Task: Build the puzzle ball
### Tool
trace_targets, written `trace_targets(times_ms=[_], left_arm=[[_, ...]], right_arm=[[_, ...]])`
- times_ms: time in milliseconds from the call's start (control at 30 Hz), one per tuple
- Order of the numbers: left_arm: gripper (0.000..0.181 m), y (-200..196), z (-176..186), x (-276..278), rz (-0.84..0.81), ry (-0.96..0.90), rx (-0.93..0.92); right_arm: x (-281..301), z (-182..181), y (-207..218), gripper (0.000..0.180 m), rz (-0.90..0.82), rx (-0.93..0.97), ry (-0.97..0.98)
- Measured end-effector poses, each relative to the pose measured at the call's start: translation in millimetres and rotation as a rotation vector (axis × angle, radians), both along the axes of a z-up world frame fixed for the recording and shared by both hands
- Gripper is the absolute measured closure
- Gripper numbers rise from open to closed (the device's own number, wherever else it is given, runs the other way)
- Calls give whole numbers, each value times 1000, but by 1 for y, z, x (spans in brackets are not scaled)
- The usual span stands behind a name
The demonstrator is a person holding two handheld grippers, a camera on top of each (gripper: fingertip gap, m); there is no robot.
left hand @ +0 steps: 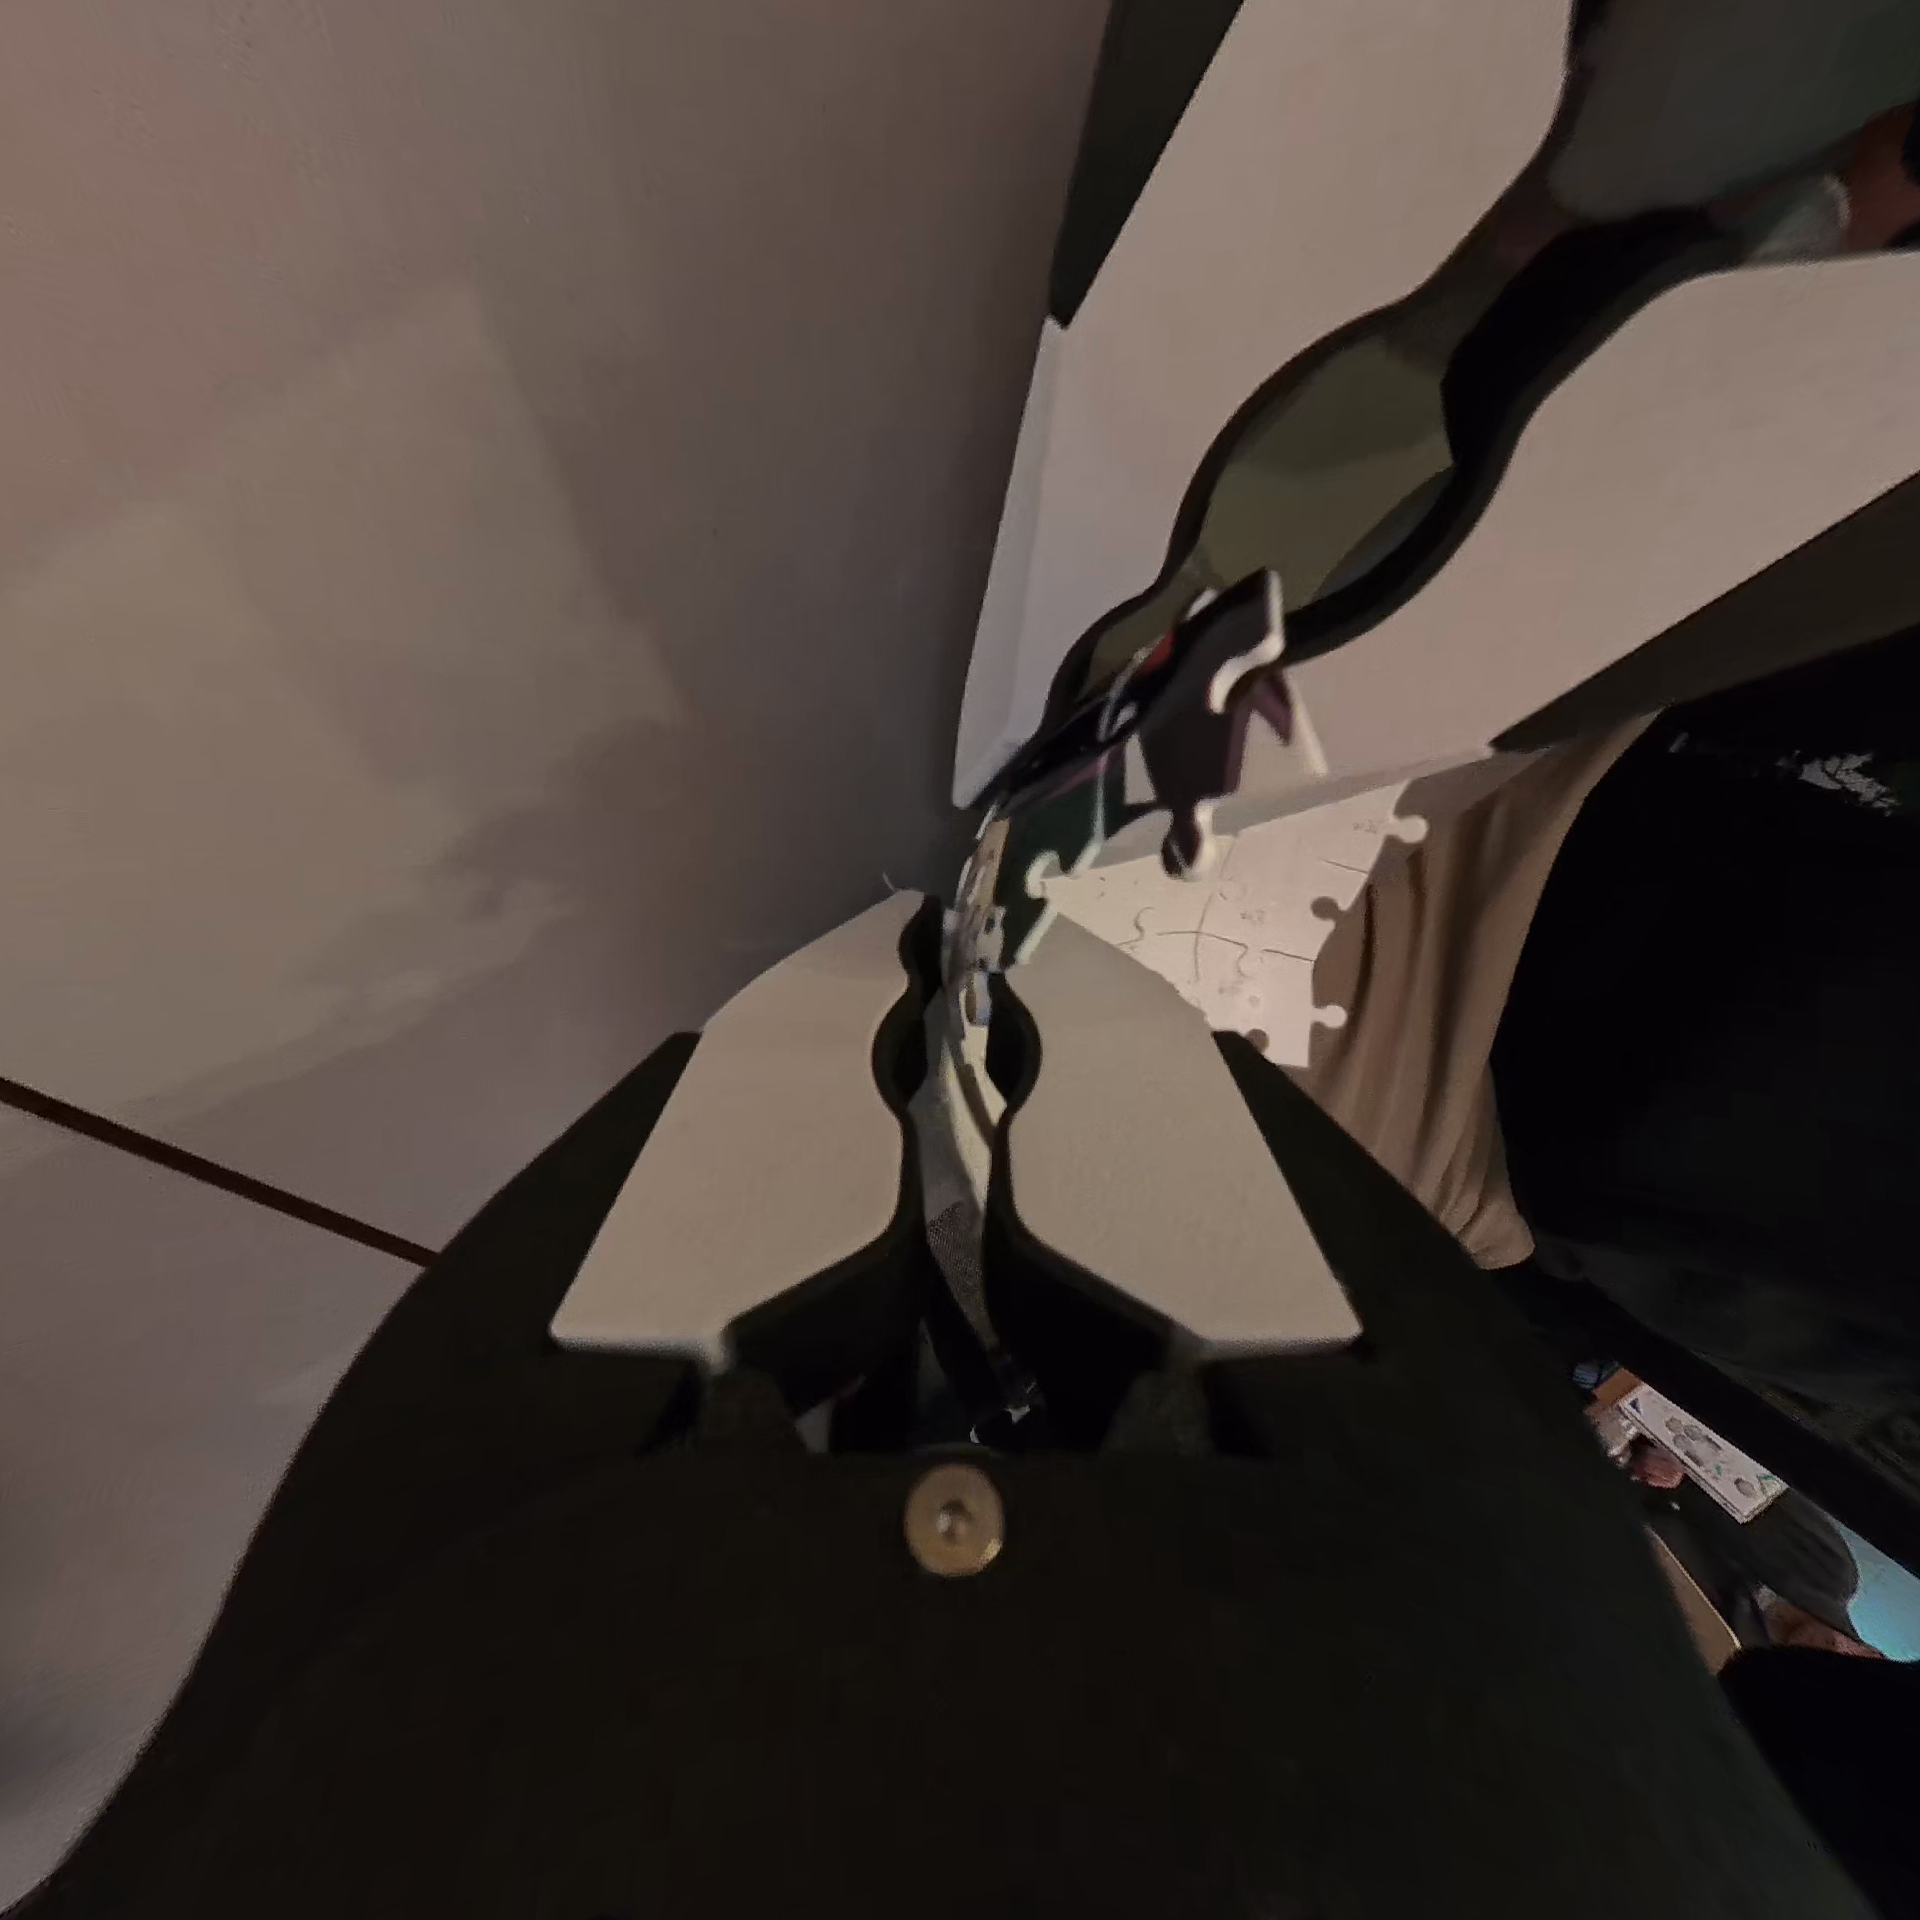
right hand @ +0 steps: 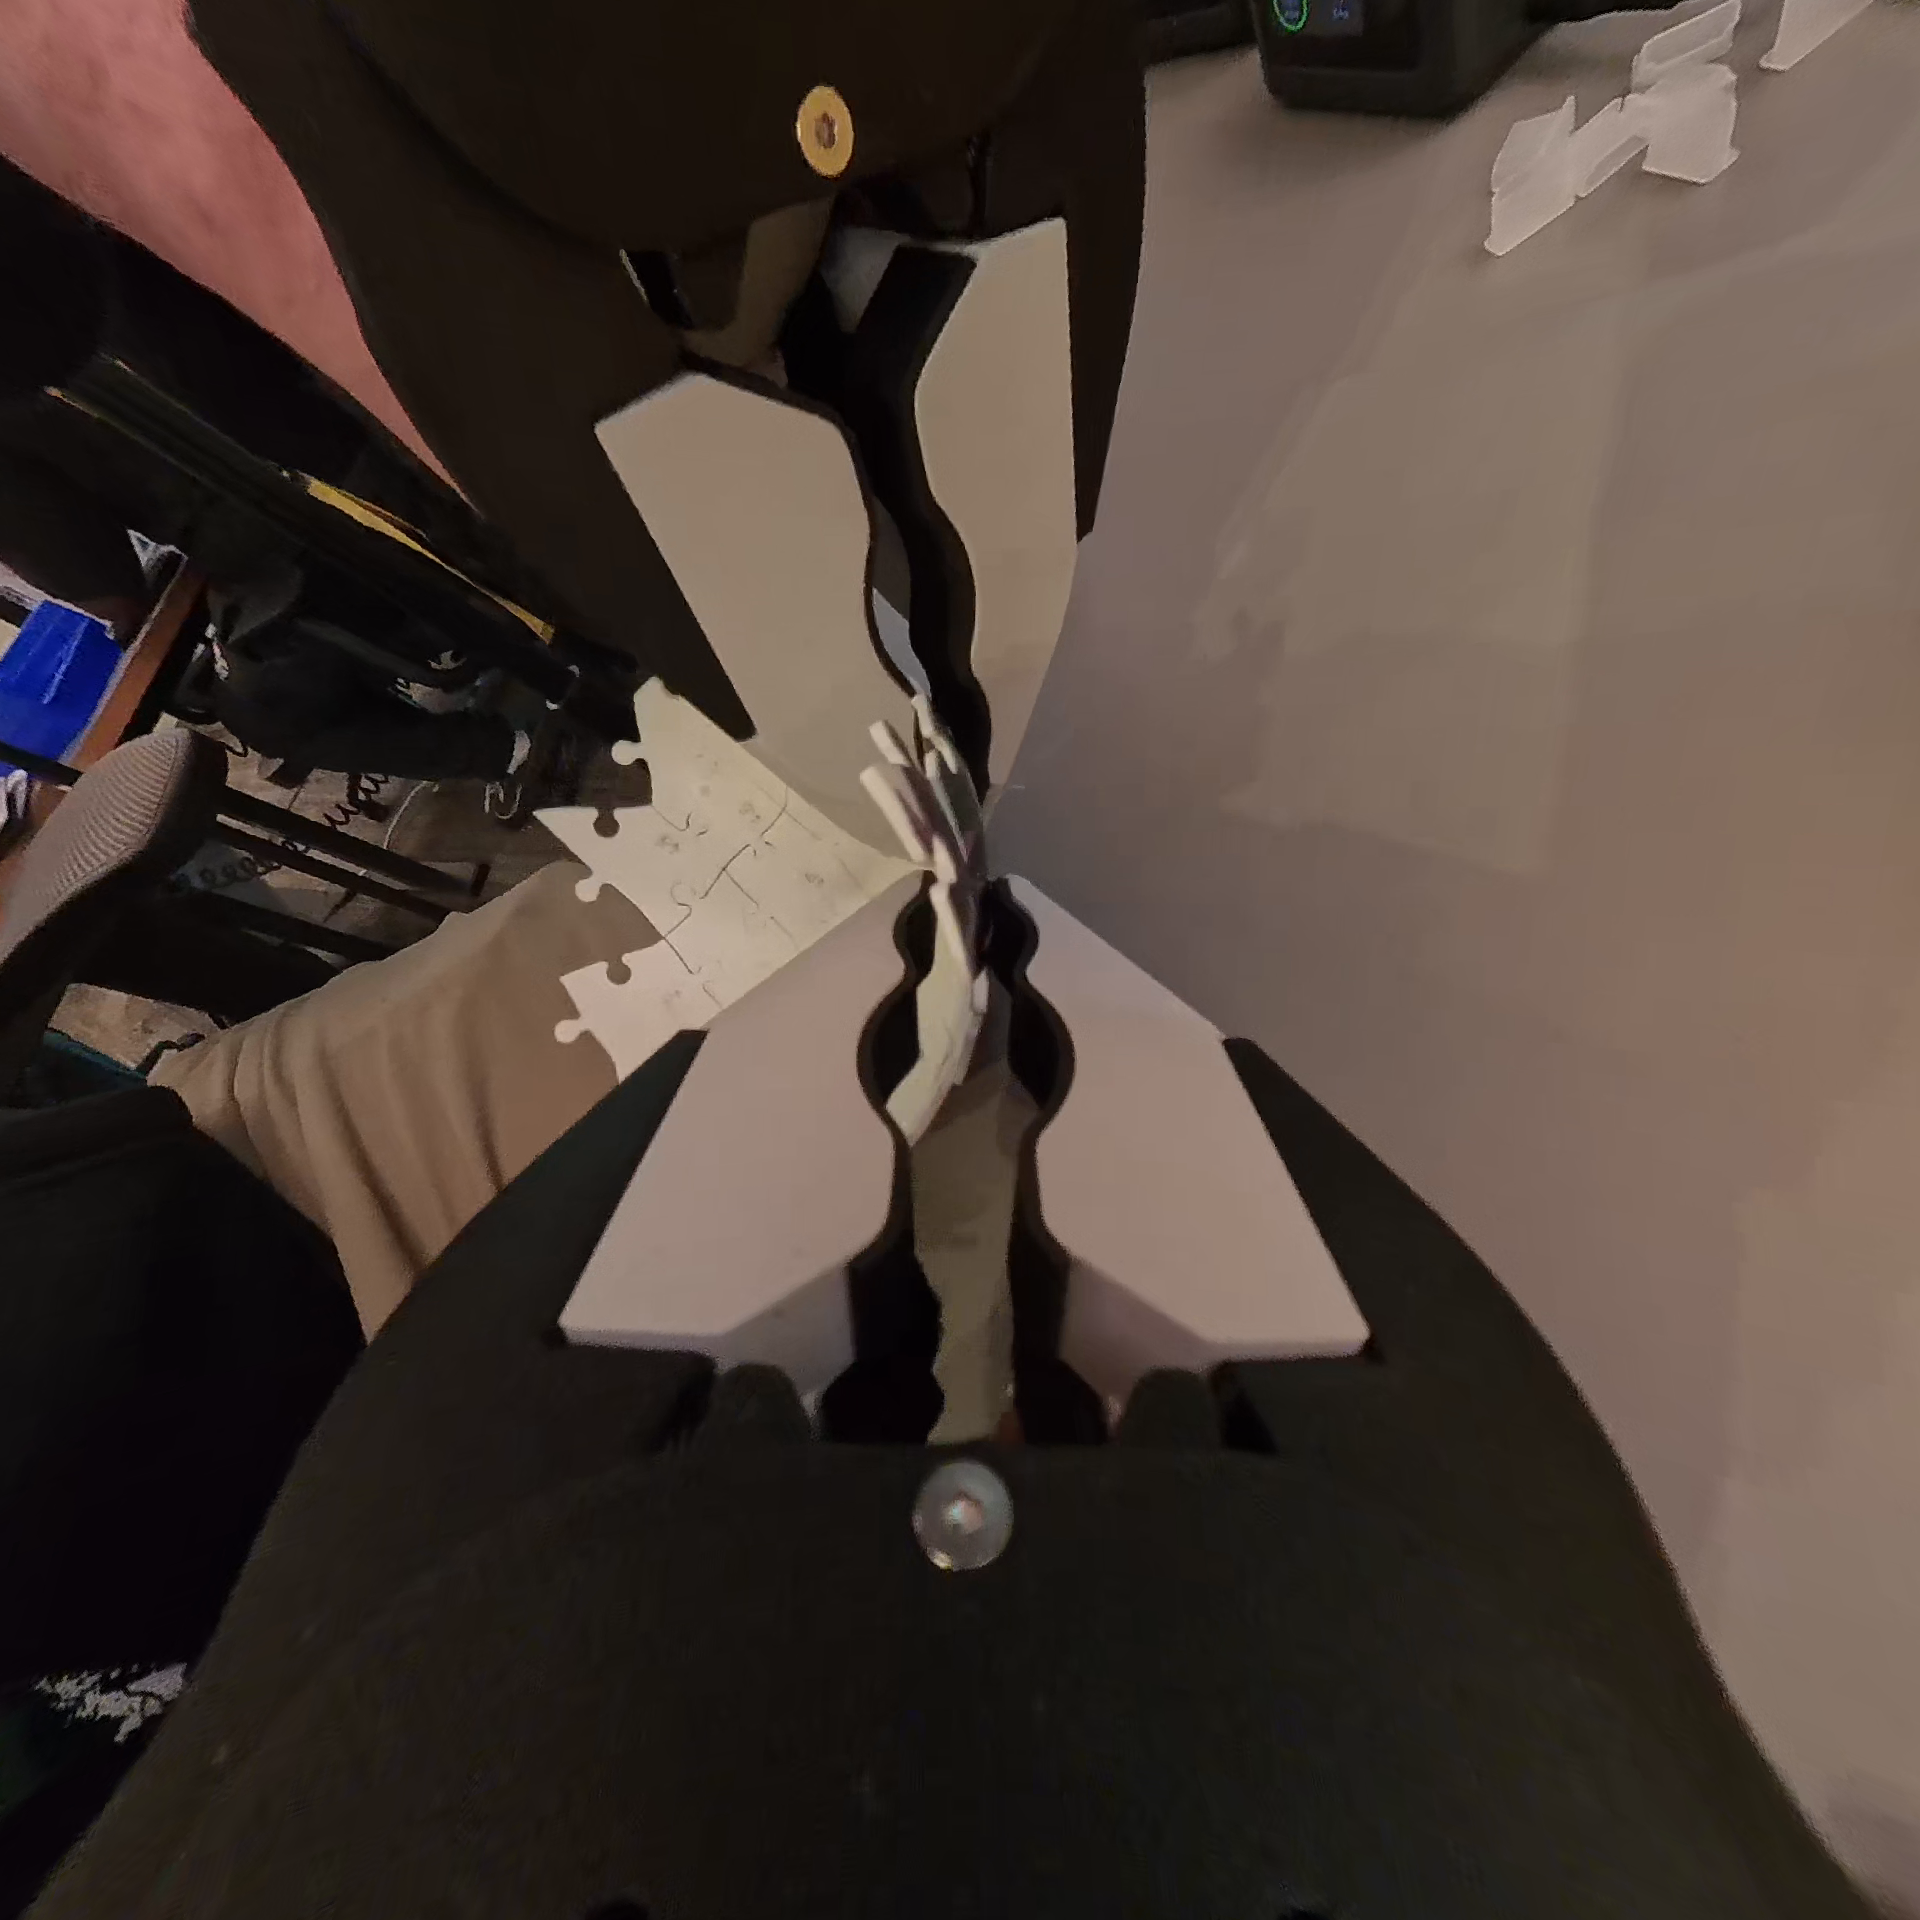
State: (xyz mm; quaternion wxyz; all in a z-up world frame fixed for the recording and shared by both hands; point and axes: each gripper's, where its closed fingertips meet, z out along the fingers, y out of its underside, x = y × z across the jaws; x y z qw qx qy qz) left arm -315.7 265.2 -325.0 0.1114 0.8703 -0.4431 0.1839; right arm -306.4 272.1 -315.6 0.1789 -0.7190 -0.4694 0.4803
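Right gripper [right hand: 961,935] view alone shows loose white pieces [right hand: 1621,135].

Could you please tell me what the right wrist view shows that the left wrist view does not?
Only the right wrist view shows loose white puzzle pieces and a dark device on the grey table, plus a blue bin on the floor. Only the left wrist view shows the printed side of the piece held by the right gripper. Both show the joined white panel, gripped by the left gripper.
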Motion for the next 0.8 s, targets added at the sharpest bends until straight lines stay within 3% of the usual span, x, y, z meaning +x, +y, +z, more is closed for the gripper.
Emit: trace_targets(times_ms=[567, 800], left_arm=[[166, -11, 13, -16, -15, -55, -42], [173, -11, 8, -15, -31, -62, -39]], right_arm=[[0, -3, -1, 179, 5, 11, -27], [1, -5, -3, 179, 6, -28, -37]])
